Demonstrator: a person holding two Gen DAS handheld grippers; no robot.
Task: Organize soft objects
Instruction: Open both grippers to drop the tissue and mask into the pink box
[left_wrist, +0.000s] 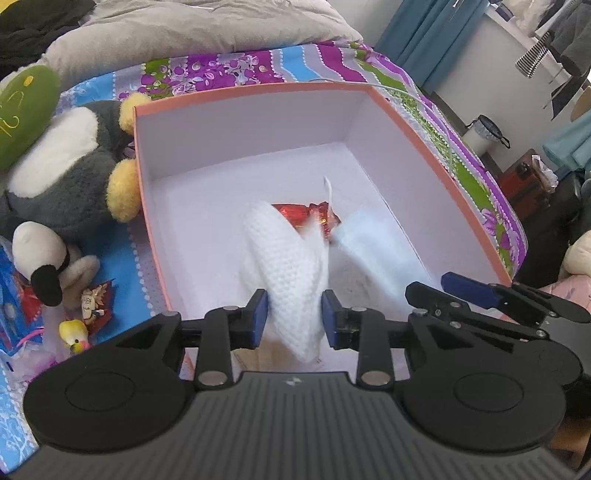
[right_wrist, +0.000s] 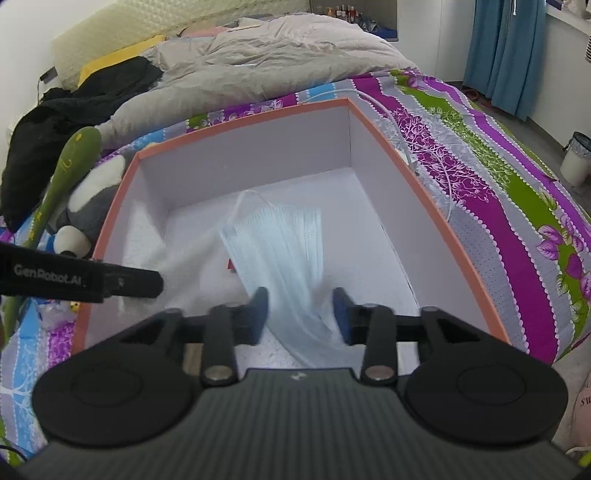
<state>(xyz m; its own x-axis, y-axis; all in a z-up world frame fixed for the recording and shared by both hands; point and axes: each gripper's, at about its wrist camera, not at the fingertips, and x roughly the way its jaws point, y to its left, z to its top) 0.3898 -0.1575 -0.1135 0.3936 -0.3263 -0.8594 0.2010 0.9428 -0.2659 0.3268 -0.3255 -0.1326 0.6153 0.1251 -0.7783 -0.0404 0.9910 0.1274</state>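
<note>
An orange-rimmed box (left_wrist: 258, 94) with white inside sits on the bed; it also shows in the right wrist view (right_wrist: 236, 123). My left gripper (left_wrist: 294, 320) is over the box, and a white knitted cloth (left_wrist: 288, 266) hangs between its fingers into the box. My right gripper (right_wrist: 301, 314) is over the box too, and a light blue face mask (right_wrist: 280, 251) drapes between its fingers; the mask shows blurred in the left wrist view (left_wrist: 373, 247). A red foil wrapper (left_wrist: 306, 218) lies on the box floor. The right gripper also shows in the left wrist view (left_wrist: 480, 291).
A grey and white plush penguin (left_wrist: 62, 177) and a green plush (left_wrist: 26, 114) lie left of the box. A small plush dog (left_wrist: 40, 262), a yellow duck (left_wrist: 74, 334) and packets lie at the front left. A grey duvet (right_wrist: 258, 62) covers the bed's far side.
</note>
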